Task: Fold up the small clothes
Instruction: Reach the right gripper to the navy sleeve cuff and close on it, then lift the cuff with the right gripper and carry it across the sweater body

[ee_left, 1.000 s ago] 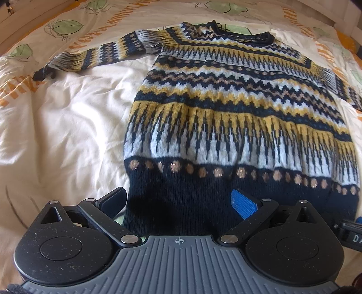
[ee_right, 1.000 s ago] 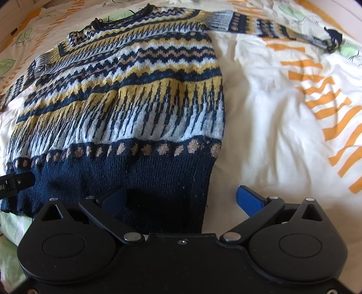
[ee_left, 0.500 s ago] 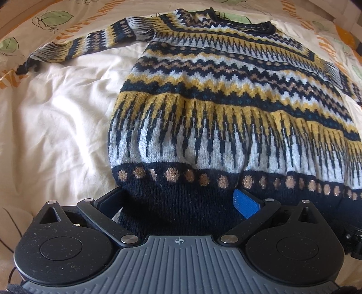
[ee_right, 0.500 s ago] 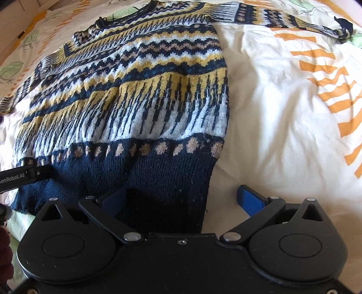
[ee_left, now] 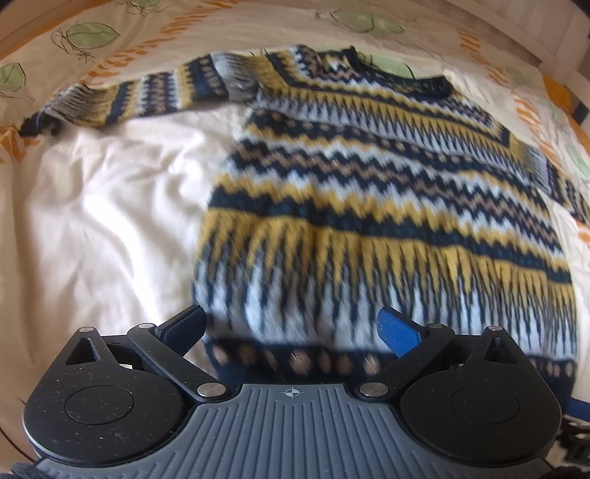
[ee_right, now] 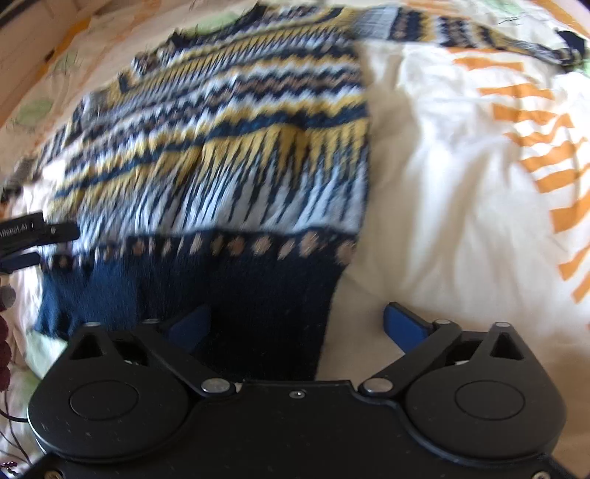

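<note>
A bed carries everything here, its cream bedspread (ee_left: 110,228) printed with green leaves and orange stripes and lying rumpled under a patterned knit sweater (ee_left: 368,191). The sweater is spread flat, hem toward the cameras, collar at the far end, a sleeve stretched out to each side.

Nearest in the left wrist view, the left gripper (ee_left: 291,328) has its jaws spread wide over the left part of the navy hem, pinching nothing. The right gripper (ee_right: 295,324) is likewise spread, one finger over the hem's right corner and the other over bare bedspread.

The step in hand looks like taking the hem for a first fold. To do it well, each gripper should bite both knit layers close to a bottom corner, at matching height, so the hem lifts level. The thick, stretchy knit will likely sag between the two grips, so a deep bite is safer than a fingertip pinch. The sleeves probably need folding inward too.

The left view alone shows the left sleeve (ee_left: 140,92) to its dark cuff, and the collar sharply. The right view alone shows the right sleeve (ee_right: 461,29), the hem's full navy depth, and the left gripper's tip at the frame edge.
</note>
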The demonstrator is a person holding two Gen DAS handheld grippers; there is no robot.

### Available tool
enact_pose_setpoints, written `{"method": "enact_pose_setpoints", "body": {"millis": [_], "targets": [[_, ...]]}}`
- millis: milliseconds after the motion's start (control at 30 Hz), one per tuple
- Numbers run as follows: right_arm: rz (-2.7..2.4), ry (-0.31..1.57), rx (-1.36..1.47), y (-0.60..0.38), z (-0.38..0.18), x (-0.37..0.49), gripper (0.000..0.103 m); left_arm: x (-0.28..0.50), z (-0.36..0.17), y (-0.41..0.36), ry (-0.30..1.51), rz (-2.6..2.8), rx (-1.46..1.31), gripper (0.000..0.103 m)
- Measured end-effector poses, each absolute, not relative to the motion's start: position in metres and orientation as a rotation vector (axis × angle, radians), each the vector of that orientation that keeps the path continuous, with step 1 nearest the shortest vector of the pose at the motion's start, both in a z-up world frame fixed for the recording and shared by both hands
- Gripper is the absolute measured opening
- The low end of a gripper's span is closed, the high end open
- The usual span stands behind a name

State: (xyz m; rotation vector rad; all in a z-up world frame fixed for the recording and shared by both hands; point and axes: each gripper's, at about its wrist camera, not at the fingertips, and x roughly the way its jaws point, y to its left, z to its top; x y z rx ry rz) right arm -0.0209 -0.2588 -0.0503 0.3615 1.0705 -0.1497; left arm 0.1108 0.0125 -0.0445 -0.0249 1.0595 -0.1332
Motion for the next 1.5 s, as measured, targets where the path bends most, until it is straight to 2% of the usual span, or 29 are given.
{"method": "enact_pose_setpoints", "body": {"millis": [200,267,333,400,433,533,800,933,1000,1033,1067,1133,1500], "targets": [[-0.200,0.955,0.413,-0.287,-0.045,-0.008,0.088,0.117,-0.044,0.027,1.044,-0.100,-0.039,0.101],[-0.204,0.951,0.422,-0.293,-0.052,0.003,0.081,0.116,-0.047,0.031,1.054,-0.093,-0.043,0.101],[-0.195,0.953,0.419,-0.293,-0.057,0.012,0.064,0.114,-0.049,0.032,1.061,-0.091,-0.038,0.101],[-0.179,0.949,0.374,-0.287,-0.057,0.017,0.043,0.112,-0.049,0.032,1.060,-0.092,-0.030,0.101],[-0.161,0.948,0.362,-0.286,-0.055,0.017,0.019,0.110,-0.048,0.032,1.057,-0.096,-0.028,0.101],[-0.180,0.942,0.362,-0.292,-0.048,0.010,0.013,0.110,-0.041,0.025,1.036,-0.116,-0.012,0.101],[-0.190,0.953,0.395,-0.303,-0.051,-0.001,0.013,0.120,-0.033,-0.015,0.988,-0.200,0.029,0.101],[-0.180,0.943,0.441,-0.312,-0.048,0.001,0.027,0.122,-0.041,-0.041,0.995,-0.263,0.037,0.101],[-0.200,0.941,0.437,-0.321,-0.045,0.002,0.027,0.123,-0.050,-0.054,1.011,-0.291,0.050,0.101],[-0.219,0.934,0.426,-0.327,-0.042,0.003,0.034,0.123,-0.055,-0.060,1.023,-0.299,0.061,0.101],[-0.239,0.924,0.415,-0.334,-0.038,0.004,0.045,0.123,-0.061,-0.065,1.036,-0.305,0.071,0.101],[-0.278,0.899,0.394,-0.350,-0.030,0.008,0.055,0.121,-0.070,-0.073,1.037,-0.288,0.112,0.101],[-0.560,0.729,0.218,-0.475,0.001,0.058,0.056,0.108,-0.081,-0.076,0.948,-0.275,0.158,0.103]]}}
